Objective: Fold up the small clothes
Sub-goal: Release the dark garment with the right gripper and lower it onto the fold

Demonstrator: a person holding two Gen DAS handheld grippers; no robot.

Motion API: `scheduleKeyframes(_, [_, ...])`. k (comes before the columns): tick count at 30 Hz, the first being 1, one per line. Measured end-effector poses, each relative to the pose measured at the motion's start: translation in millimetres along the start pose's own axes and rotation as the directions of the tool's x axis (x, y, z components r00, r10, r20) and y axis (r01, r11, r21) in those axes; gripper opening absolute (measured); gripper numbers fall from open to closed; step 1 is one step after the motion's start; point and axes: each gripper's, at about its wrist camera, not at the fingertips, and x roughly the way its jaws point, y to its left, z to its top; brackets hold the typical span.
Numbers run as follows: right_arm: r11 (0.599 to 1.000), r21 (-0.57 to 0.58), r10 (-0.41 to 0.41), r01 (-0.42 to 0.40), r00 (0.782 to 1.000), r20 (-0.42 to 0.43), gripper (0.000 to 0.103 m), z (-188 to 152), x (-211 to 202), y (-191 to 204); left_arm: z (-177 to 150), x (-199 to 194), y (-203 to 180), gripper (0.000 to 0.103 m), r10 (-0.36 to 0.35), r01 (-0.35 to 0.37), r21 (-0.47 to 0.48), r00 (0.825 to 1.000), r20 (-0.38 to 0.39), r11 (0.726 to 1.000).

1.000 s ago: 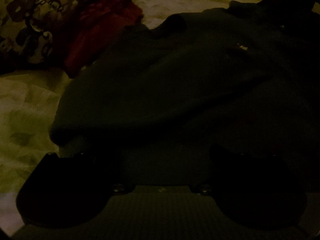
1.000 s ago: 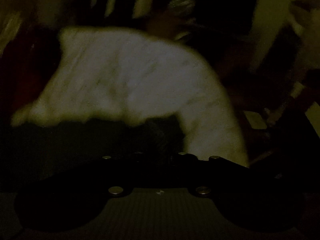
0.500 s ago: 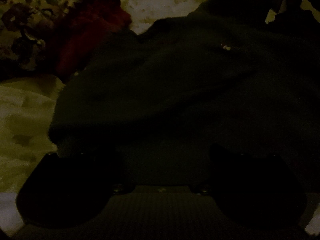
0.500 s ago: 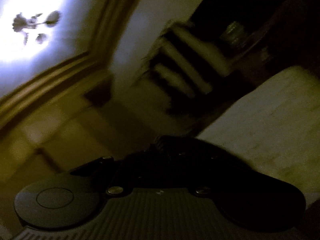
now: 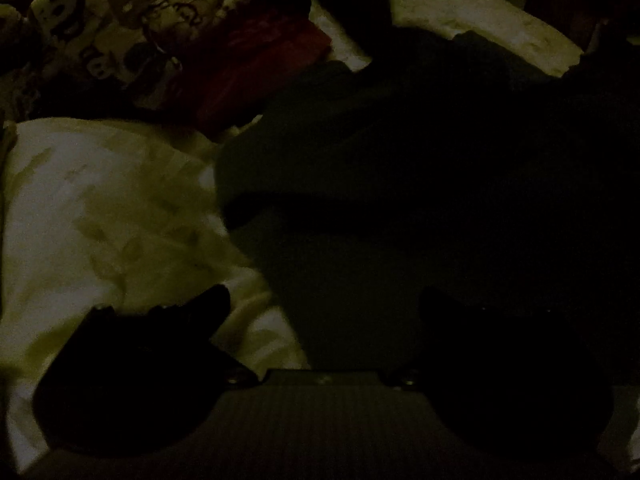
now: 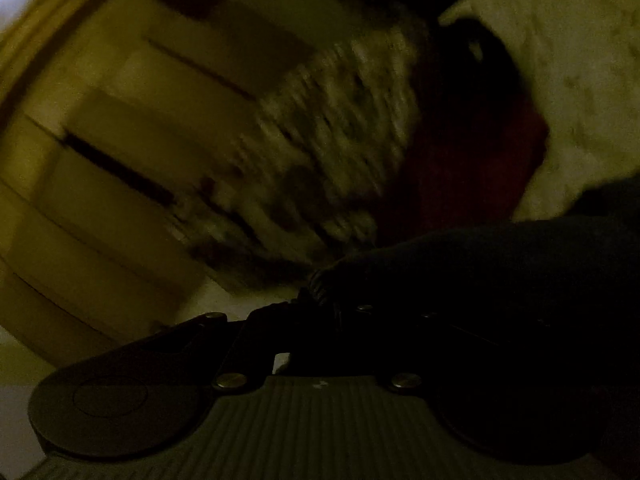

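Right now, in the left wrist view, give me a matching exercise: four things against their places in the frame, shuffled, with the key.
Things:
1. dark garment
2. red cloth
3. cartoon-print fabric
4. pale bedsheet

Places:
A. top left corner
B. left side, below the fabrics
C. centre and right, filling most of the frame
D. upper middle, between the print and the big dark piece

Pairs: 1-C, 2-D, 3-A, 4-B
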Motion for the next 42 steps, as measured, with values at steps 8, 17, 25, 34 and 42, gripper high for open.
scheduleKeyframes(8, [0.971,-0.171,-0.177,0.165,0.982,-0.058,0.046,-66,88,-33,11,-4,8,0.103,-0.026,0.029,-0.083,0.999,0.035,0.996])
scheduleKeyframes(17, [0.955,-0.188,-0.201,0.230,0.966,0.161,0.081,-36,15,-56,45,-9,52,0.103,0.001,0.029,-0.259,0.994,0.112,0.965])
scheduleKeyframes(25, [0.692,-0.287,-0.590,0.663,0.748,0.304,0.066,-26,-59,-103,127,44,39,0.102,0.108,-0.075,-0.244,0.986,0.126,0.967])
scheduleKeyframes(34, [0.528,-0.428,-0.724,0.733,0.652,0.225,0.062,-48,-39,-165,97,144,39,0.103,0.185,-0.207,-0.189,0.974,-0.128,0.960])
scheduleKeyframes(42, [0.501,-0.378,-0.752,0.779,0.608,0.255,0.062,-53,-26,-190,91,163,32,0.103,0.198,-0.213,-0.114,0.971,-0.132,0.970])
